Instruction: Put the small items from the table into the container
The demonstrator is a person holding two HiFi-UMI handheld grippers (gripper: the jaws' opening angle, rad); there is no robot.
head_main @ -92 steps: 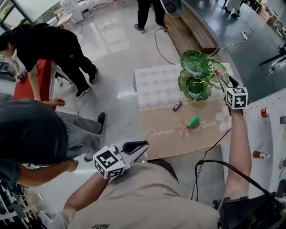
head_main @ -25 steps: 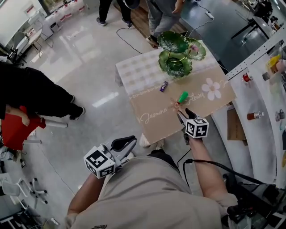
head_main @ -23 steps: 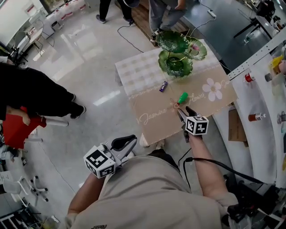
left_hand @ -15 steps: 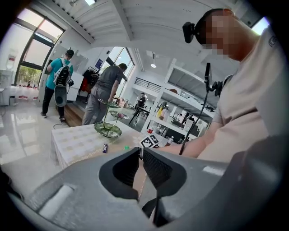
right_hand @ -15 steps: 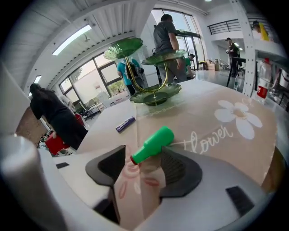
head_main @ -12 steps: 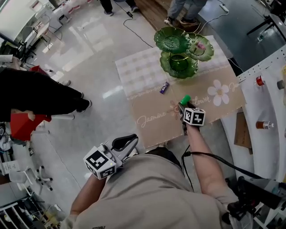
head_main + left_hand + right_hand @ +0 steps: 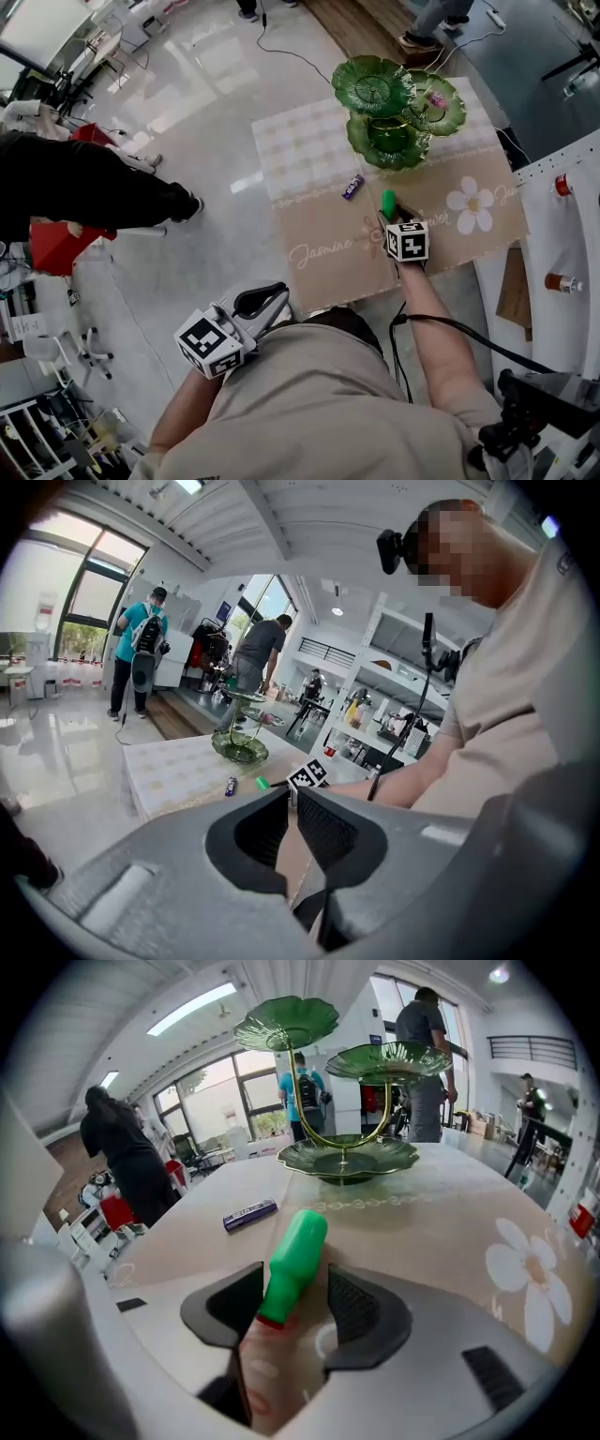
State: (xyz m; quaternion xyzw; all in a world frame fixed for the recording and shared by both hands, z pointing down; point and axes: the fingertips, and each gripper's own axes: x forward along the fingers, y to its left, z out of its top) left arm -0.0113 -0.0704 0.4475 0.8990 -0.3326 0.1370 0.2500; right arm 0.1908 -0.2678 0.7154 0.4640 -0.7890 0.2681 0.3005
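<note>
The surface (image 7: pixel 319 150), under a checked and flowered cloth (image 7: pixel 328 253), stands on a glossy pale floor (image 7: pixel 216 84). Just in front of the green tiered stand (image 7: pixel 394 141) lie a purple wrapper (image 7: pixel 352 187) and a small green tube (image 7: pixel 388 202). The right gripper (image 7: pixel 392 214) has its fingers closing on either side of that tube, not yet pressing it. Well back from the stand, the left gripper (image 7: pixel 272 302) hangs empty with its fingers together.

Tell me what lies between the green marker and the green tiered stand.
Only bare tablecloth, in the right gripper view, separates green marker from tiered stand; the purple bar lies aside.
</note>
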